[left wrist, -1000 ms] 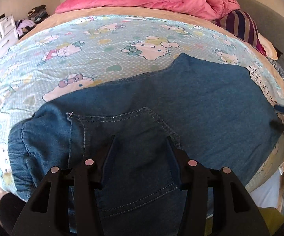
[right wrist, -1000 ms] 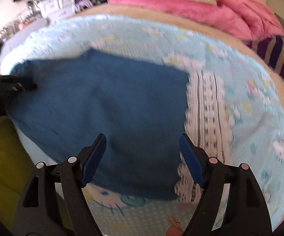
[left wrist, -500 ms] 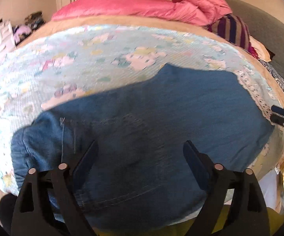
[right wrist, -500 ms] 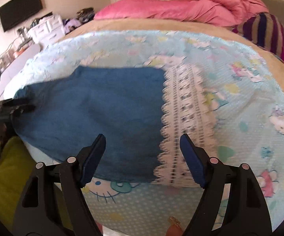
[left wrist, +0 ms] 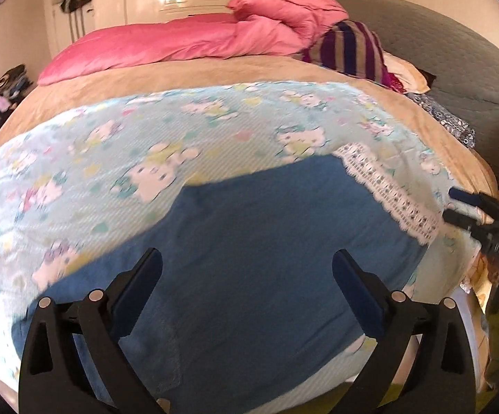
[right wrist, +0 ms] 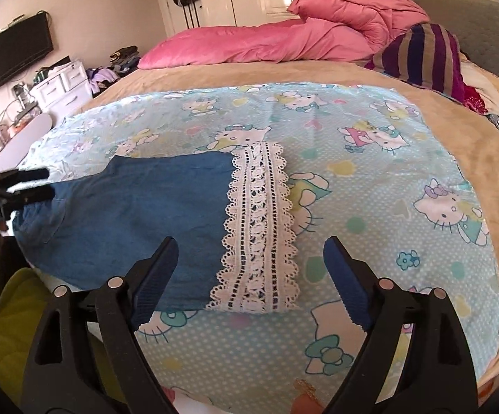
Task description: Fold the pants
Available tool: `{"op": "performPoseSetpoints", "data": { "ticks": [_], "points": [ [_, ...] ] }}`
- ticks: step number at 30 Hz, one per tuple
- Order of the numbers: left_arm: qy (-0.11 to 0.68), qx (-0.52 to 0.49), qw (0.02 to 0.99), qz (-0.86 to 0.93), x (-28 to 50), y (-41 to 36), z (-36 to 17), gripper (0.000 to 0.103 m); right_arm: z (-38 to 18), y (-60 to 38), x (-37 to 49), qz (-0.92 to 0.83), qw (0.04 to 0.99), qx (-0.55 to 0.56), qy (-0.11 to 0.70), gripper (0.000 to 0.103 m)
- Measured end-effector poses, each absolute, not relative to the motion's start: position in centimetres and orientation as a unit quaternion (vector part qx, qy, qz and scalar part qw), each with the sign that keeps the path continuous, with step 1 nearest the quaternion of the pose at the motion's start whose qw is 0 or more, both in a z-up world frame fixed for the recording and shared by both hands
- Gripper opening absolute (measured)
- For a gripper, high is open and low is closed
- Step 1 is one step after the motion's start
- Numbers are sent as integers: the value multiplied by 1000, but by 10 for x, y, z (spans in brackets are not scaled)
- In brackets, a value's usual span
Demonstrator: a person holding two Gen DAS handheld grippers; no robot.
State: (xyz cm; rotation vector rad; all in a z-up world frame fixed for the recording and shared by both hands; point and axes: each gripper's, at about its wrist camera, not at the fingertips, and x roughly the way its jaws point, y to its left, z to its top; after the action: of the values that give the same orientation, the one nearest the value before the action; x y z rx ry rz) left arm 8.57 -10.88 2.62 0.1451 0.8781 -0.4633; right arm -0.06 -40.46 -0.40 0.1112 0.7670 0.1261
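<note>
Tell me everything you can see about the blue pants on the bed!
The pants are blue denim-looking cloth with a wide white lace band across the hem end. They lie flat on the cartoon-cat sheet, near the bed's front edge, the lace end pointing right. A stitched pocket outline shows faintly near the left end. Both the left gripper and right gripper hang open above them, not touching.

Each black gripper (right wrist: 249,276) has blue-padded fingers (right wrist: 156,276) and silver pivot pins.

Pants (left wrist: 266,241) lie flat on the patterned sheet (left wrist: 111,145), lace hem (left wrist: 391,193) at right. Left gripper (left wrist: 247,269) hovers above the denim, jaws spread wide, nothing between them. Right gripper (left wrist: 463,208) sits just beyond the hem, jaws slightly apart. Pink duvet (left wrist: 180,41) lies behind.
</note>
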Motion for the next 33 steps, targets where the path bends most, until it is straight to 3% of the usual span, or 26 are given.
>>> {"op": "performPoseSetpoints", "data": {
  "ticks": [11,20,30,32,33],
  "points": [
    [431,91,858,-265,139,-183,28,98,-31,-403,2,72,912,91,394,80],
    [444,140,835,-293,180,-239,-5,98,-47,-416,6,69,903,129,403,80],
    [468,121,817,-314,216,-273,-50,97,-57,-419,13,78,900,148,404,80],
    [475,113,808,-330,224,-275,-56,90,-58,-419,14,80,899,149,404,80],
    [481,109,802,-336,227,-276,-60,78,-59,-419,15,82,899,148,405,77]
  ]
}}
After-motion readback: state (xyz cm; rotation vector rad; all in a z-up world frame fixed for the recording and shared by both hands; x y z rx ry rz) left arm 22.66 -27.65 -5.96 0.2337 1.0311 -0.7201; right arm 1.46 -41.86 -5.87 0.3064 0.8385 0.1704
